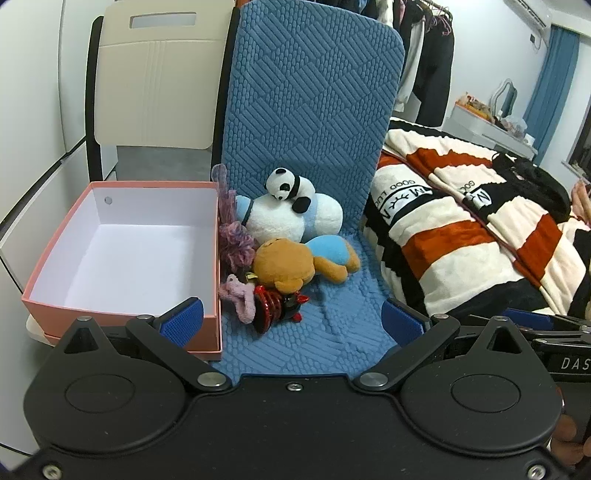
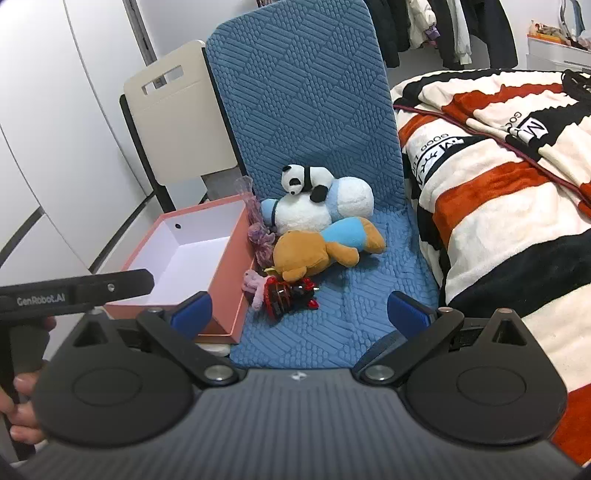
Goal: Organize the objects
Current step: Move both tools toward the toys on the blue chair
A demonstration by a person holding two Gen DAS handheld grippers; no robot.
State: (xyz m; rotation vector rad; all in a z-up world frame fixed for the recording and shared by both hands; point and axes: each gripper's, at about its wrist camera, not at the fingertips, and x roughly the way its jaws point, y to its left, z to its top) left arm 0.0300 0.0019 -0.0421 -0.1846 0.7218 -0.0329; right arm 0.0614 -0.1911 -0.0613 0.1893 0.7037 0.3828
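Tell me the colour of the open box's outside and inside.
The open box is salmon pink outside and plain white inside, clearest in the left wrist view.

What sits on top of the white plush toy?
A small panda lies on the white plush. The part of the plush under it is covered.

We are in a bedroom at home. A bed (image 2: 517,192) with a striped fleece blanket (image 1: 461,229) stands beside a padded blue chair (image 1: 310,110). Clothes on hangers (image 1: 424,48) fill a rack behind it, white wardrobe doors (image 2: 44,129) line the left wall, and we see a blue curtain (image 1: 554,74) and an air conditioner (image 1: 528,13).
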